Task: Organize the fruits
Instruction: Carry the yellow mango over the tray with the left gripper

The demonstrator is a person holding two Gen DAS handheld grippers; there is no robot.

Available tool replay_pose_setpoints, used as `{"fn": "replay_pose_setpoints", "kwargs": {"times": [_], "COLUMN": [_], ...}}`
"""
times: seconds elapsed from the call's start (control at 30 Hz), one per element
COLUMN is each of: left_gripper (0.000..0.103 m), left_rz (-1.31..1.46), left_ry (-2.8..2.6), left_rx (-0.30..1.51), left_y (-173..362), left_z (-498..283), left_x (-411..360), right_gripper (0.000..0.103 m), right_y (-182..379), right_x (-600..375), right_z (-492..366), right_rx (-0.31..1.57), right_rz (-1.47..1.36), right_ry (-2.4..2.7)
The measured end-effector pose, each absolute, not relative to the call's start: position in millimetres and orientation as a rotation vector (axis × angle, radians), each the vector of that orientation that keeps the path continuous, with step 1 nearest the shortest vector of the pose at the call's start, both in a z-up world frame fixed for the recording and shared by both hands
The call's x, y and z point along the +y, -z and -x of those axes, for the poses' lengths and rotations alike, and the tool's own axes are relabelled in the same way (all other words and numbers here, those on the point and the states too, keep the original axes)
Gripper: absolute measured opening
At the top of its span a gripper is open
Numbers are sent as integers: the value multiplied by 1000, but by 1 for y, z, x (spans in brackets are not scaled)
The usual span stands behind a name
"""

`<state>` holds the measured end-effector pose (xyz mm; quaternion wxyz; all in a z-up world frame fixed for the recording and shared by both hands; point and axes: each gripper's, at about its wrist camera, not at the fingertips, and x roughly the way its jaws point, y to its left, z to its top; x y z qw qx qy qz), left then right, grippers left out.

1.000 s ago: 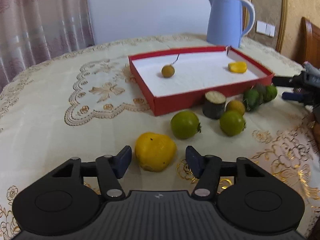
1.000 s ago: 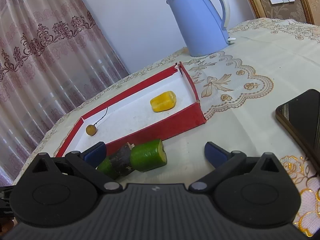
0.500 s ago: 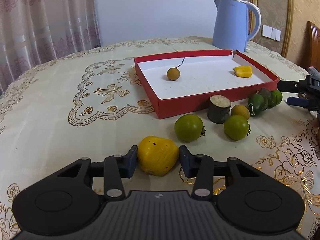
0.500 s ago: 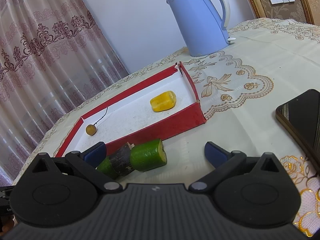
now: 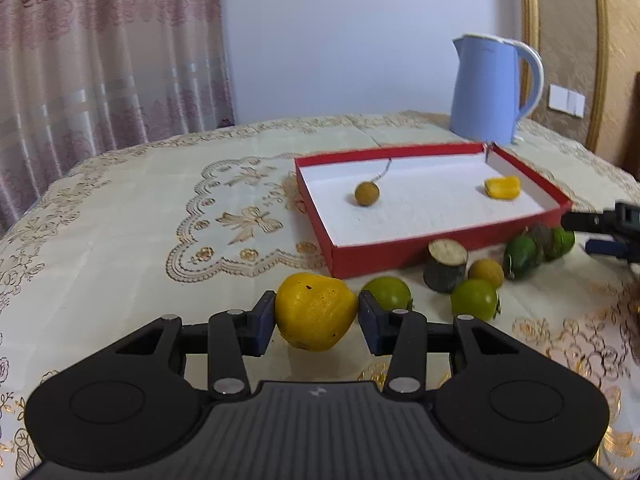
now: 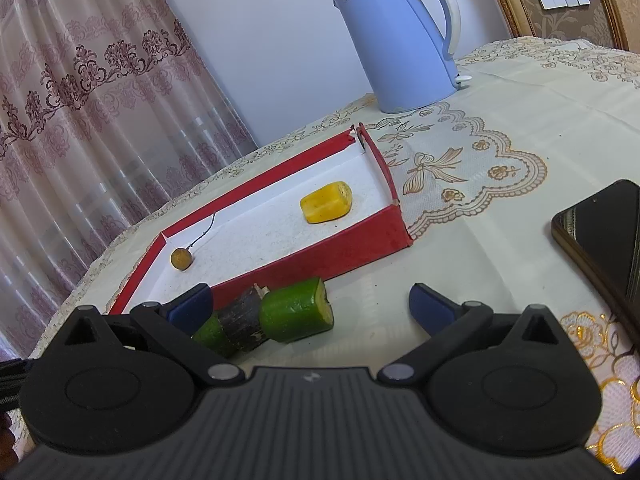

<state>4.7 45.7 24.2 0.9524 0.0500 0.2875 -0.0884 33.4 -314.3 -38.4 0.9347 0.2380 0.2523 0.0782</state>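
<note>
Left gripper [image 5: 317,320] jaws clamped, right gripper [image 6: 310,306] jaws spread

Both grippers are alike — left gripper [image 5: 317,322], right gripper [image 6: 310,308] — ribbed black bodies, silver screws, blue pads.

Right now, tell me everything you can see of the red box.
The red box is a shallow rectangular tray, cardboard by the look, red outside and white inside, open-topped. Its far right corner is split. It lies flat on the tablecloth in front of the kettle. Inside lie a small brown fruit with a thin stem and a yellow piece, well apart. Neither gripper touches it.
</note>
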Motion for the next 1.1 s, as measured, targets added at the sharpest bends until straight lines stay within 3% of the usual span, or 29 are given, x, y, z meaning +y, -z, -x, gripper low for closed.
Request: {"fn": "replay_pose_setpoints", "kwargs": {"times": [0.1,0.27,0.4,0.5,0.77,0.9,1.1], "left_gripper": [43,43,43,43,43,43,43], "left_rz": [-80,-90,-93,-90,-82,-68,-61], "left_ry": [173,170,171,172,171,179,217], "left_rx": [578,565,563,562,533,519,487], "left_y": [-27,-28,-27,-26,-32,-37,-50], "left_z": [-4,-3,-2,0,2,0,-7], "left_x": [45,38,33,31,30,24,7], "right_gripper": [103,88,56,44,43,35,33], "right_y": [34,19,13,15,18,18,22], "right_x": [-309,-283,-273,-275,-265,-264,-270], "right_z": [-30,-14,-12,-21,-29,-31,-26], "right_rx": [526,481,474,509,544,559,565], "right_rz": [-416,-93,-1,34,67,58,25], "right_ry": [-164,-190,-229,-198,-226,-219,-221]}}
